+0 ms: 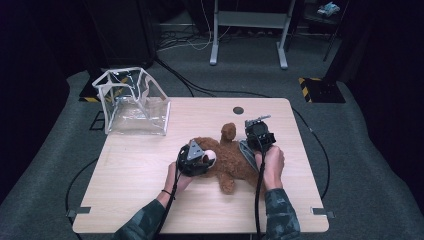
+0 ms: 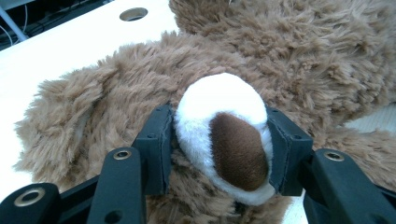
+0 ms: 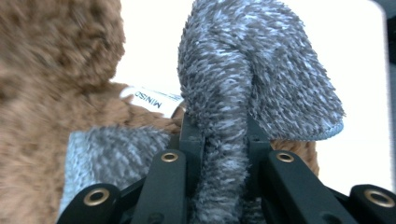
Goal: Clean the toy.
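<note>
High view, left to right: a clear plastic bag [image 1: 134,102] with white edging stands open at the far left corner of the wooden table [image 1: 140,200]. Near the table's middle lies a brown teddy bear [image 1: 231,160], limbs spread. The left gripper [image 1: 196,159] rests on the bear's head end; the right gripper [image 1: 259,136] sits at the bear's right side, where a grey cloth [image 1: 247,150] shows just beside the fur. A round hole [image 1: 238,110] pierces the table beyond the bear.

Left gripper view: the two black jaws stand part-way closed, pressed on either side of the bear's white muzzle [image 2: 219,116] (its dark brown nose [image 2: 238,149] faces the camera).

Right gripper view: the jaws stand narrow, pinching a fold of the shaggy grey cloth [image 3: 252,88], which rises between them and flops over to the right. Left of the fold, a white sewn-in label [image 3: 154,100] lies against the brown fur; its print appears upside down and partly hidden, the visible letters reading "MINISO".
</note>
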The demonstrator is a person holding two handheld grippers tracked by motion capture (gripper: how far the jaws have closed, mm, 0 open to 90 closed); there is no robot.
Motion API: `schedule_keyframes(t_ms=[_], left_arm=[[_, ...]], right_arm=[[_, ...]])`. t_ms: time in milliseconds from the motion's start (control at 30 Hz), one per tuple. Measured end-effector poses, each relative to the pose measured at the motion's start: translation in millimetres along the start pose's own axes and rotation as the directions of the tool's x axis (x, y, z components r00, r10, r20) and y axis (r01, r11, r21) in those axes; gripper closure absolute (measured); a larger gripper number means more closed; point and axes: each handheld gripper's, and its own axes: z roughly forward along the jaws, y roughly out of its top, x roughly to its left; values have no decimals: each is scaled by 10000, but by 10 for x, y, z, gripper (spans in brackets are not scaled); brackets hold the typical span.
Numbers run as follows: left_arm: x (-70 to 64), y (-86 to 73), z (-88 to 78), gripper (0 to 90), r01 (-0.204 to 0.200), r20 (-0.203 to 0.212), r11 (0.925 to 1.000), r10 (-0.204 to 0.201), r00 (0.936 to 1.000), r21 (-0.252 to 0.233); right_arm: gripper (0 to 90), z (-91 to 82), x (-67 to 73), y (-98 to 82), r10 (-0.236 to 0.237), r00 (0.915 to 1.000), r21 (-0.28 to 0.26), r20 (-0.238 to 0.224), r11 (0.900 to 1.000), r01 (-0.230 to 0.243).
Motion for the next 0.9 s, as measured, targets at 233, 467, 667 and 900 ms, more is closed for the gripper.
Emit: schedule_keyframes(t_ms=[233,467,667,900], left_arm=[[1,-1,-1,494,3,-21,10000,-3,10000,-8],[-10,-2,6,494,6,-62,10000,-6,10000,-52],[-11,-4,9,494,26,-65,10000,-26,10000,-87],[-1,-7,2,494,-2,-42,10000,2,10000,-59]], right_arm=[[753,-111,238,108,-56,9782,-1103,-2075,9937,-177],[761,55,128,-1,-204,9911,-659,-1314,9978,118],[762,85,-226,-148,272,9996,2,-34,9996,-272],[757,-146,-194,-71,564,9976,-943,-414,9937,-600]])
